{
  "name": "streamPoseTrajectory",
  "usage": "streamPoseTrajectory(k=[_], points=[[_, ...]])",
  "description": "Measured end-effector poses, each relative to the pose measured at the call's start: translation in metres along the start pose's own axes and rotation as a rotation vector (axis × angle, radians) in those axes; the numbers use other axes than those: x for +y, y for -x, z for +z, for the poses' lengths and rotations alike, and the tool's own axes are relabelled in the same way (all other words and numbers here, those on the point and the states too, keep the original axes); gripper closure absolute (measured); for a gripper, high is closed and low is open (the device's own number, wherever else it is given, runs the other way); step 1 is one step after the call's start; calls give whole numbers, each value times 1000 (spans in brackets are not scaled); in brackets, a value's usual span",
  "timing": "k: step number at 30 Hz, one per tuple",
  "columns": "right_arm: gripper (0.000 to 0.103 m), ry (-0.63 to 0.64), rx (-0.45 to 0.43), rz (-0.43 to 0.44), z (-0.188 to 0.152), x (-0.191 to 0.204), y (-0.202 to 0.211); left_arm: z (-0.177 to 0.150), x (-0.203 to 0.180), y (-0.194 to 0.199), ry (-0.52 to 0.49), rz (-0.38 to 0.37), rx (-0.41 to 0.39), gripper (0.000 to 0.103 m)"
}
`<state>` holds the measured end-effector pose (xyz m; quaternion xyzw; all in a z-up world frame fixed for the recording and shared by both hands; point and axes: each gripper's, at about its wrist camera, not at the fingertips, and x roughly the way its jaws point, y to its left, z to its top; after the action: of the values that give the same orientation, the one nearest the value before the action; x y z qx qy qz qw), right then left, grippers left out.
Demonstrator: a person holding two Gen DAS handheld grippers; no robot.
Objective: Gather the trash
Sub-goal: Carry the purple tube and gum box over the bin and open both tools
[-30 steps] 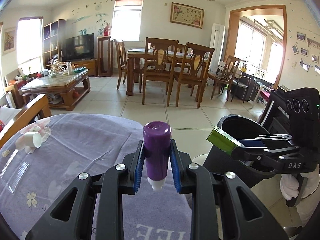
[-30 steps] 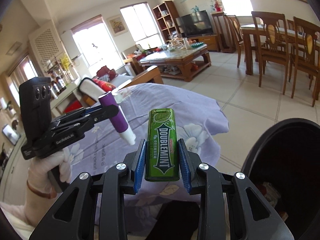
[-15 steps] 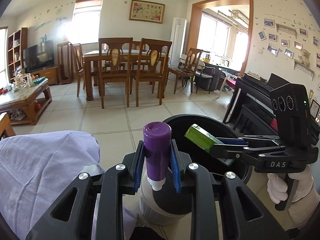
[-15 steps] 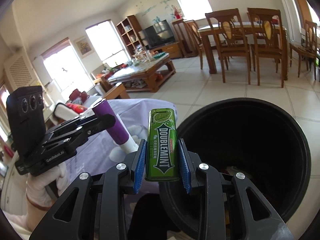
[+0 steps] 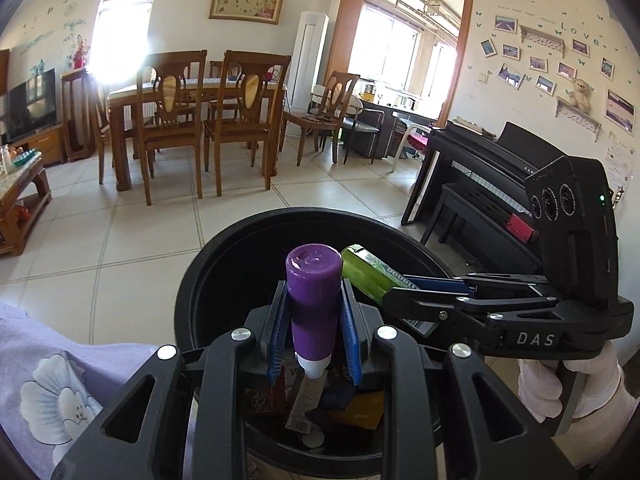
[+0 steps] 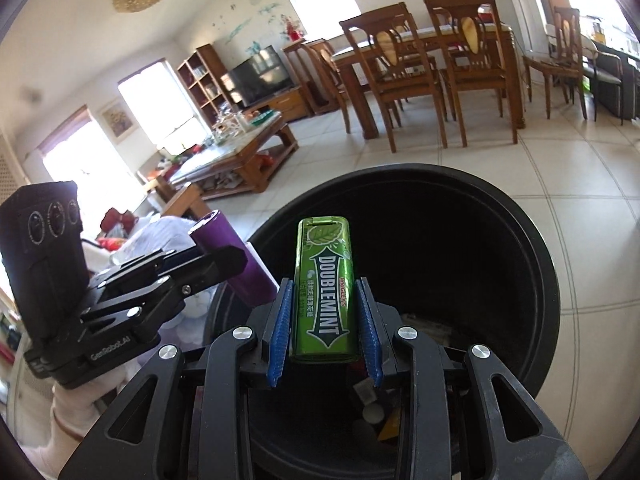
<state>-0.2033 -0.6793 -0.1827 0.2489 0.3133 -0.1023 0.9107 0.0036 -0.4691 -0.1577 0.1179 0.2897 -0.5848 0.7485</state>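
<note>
While the left gripper [image 5: 315, 332] is clamped on a purple tube [image 5: 314, 304], it hangs over the black trash bin [image 5: 224, 256] with wrappers inside. In the right wrist view, the right gripper [image 6: 324, 334] squeezes a green gum pack [image 6: 325, 292] above the same bin.

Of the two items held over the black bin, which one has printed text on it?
The green gum pack in the right hand-held gripper: it reads DOUBLEMINT. The purple tube in the left hand-held gripper shows no text.
</note>
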Motion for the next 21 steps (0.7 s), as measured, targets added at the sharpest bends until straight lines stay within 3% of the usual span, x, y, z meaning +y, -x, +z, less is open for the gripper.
streamPoseTrajectory(k=[11,21], points=[[71,-40,29,-57,-8,-22,-18,-22,1,-42,1,-8,102,78],[71,-18,26,-73,1,-19,-27,-22,0,-43,-7,-11,112,78]])
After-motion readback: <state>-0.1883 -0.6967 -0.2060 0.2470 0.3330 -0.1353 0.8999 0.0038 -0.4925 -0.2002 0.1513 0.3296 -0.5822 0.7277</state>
